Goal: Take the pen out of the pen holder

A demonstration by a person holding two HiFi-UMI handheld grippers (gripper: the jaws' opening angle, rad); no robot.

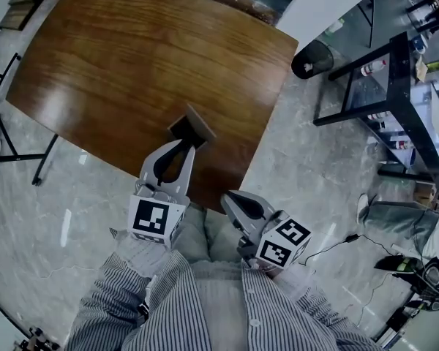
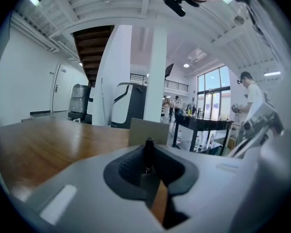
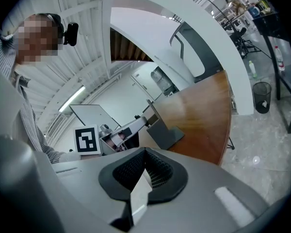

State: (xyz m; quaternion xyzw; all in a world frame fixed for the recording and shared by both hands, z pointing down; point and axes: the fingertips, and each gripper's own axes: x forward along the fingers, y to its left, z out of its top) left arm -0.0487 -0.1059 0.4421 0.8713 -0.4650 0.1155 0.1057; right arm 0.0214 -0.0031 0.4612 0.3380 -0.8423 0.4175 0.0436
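A grey-brown pen holder (image 1: 192,126) stands near the front edge of the wooden table (image 1: 132,64). My left gripper (image 1: 186,145) reaches up against the holder's near side. In the left gripper view a dark pen (image 2: 148,152) stands upright between the left gripper (image 2: 148,159) pads, which are closed on it, with the holder (image 2: 145,130) just behind. My right gripper (image 1: 230,200) hangs off the table's front edge, shut and empty. The right gripper (image 3: 145,153) view shows the holder (image 3: 163,130) and the left gripper (image 3: 128,130) beside it.
A black metal rack (image 1: 384,93) with bottles stands on the floor to the right, next to a dark waste bin (image 1: 312,58). Another person's legs (image 1: 406,221) and cables lie at the far right. Table legs (image 1: 14,152) stick out on the left.
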